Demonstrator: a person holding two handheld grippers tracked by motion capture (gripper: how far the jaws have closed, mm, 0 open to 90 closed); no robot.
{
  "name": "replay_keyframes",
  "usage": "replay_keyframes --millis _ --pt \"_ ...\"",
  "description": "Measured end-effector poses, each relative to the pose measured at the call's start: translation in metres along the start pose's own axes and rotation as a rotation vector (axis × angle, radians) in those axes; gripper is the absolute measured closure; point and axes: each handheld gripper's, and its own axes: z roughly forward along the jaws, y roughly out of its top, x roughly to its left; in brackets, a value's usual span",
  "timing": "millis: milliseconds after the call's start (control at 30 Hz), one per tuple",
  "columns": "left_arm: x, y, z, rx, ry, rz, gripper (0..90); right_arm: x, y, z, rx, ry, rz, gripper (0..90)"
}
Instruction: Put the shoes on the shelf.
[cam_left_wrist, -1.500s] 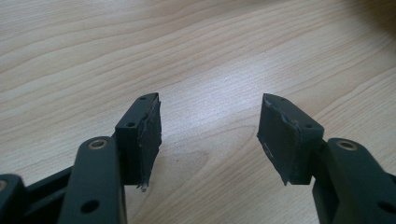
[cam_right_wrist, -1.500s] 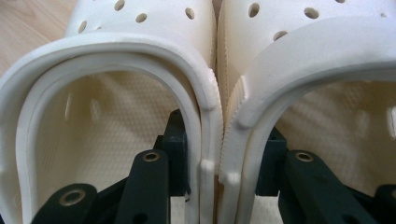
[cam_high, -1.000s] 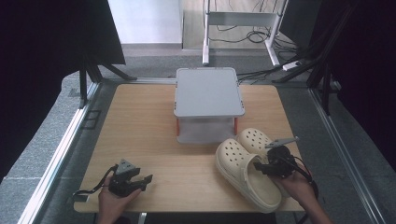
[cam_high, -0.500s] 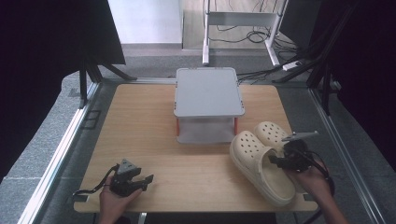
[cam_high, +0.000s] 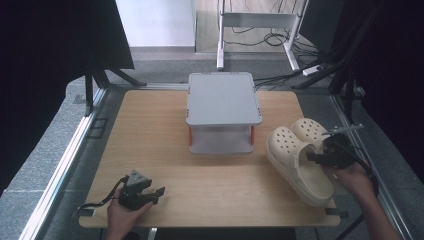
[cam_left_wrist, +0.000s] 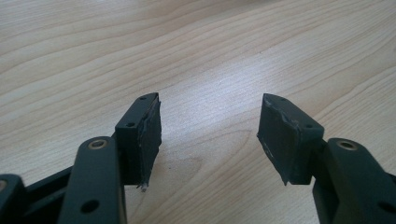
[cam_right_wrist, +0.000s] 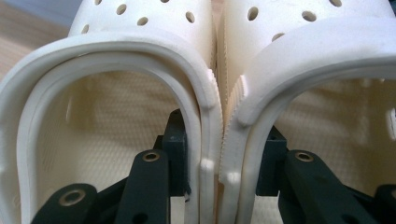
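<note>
Two cream perforated clogs sit side by side at the table's right edge, the left clog nearer the middle and the right clog behind it. My right gripper is shut on their two touching inner side walls. In the right gripper view, the left clog and right clog press together between the jaws of the right gripper, one jaw inside each shoe. At the front left, my left gripper rests low over the wood, and its own view shows the left gripper open and empty.
A grey two-level stand with orange posts occupies the middle back of the wooden table. The clogs lie close to the table's right edge. A metal frame and cables stand beyond the far edge.
My right gripper has carried the pair of clogs rightward, from the front middle of the table towards its right edge. The left gripper has stayed in place, open.
</note>
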Motion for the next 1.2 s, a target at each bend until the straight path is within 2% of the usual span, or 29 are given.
replay_keyframes --millis 267,600,800,1200 --pt "0.0 0.0 -0.001 -0.004 0.001 0.002 40.1 -0.018 0.028 -0.008 -0.017 -0.004 0.029 65.2" --pt "0.001 -0.001 0.0 -0.002 0.003 0.002 40.1 -0.034 0.056 -0.005 -0.03 -0.019 0.061 65.1" --pt "0.001 -0.001 0.0 -0.001 0.0 0.004 40.2 -0.037 0.072 -0.007 -0.048 -0.032 0.067 65.2" --pt "0.002 -0.002 0.0 0.001 0.002 0.006 40.1 -0.041 0.111 -0.013 -0.076 -0.026 0.087 65.1"
